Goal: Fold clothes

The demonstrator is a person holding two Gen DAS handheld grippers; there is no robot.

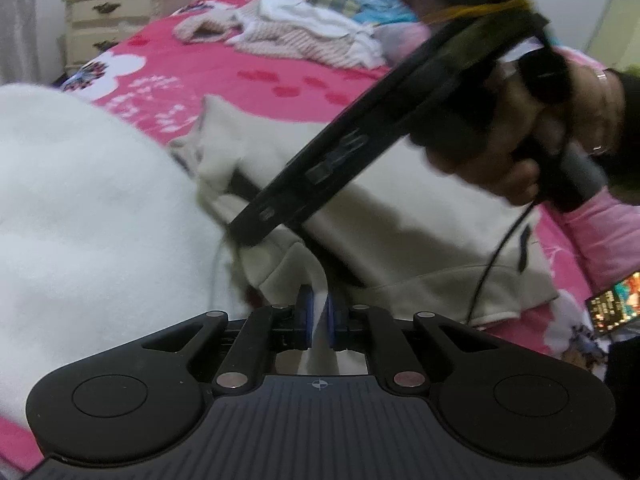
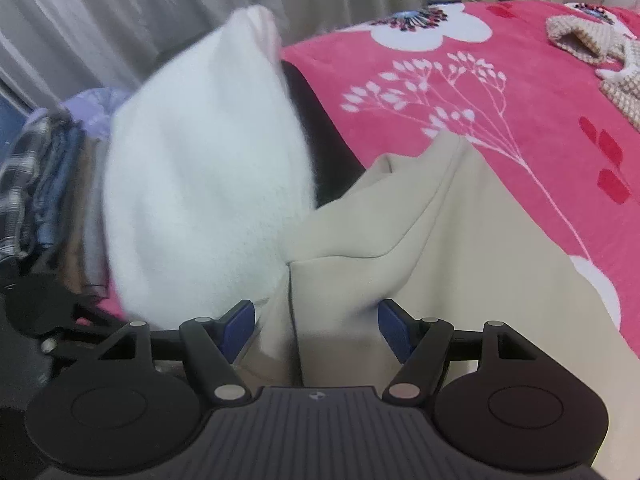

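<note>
The left tongs [image 1: 319, 322] pinch a thin fold of the cream garment [image 1: 420, 216], which lies on the pink bed [image 1: 256, 76]. The right tongs [image 2: 316, 326] stand spread around a ridge of it, not gripping. The pinch looks shallow; a pull could slip it and undo the fold against the white fleece [image 2: 200, 168].
</note>
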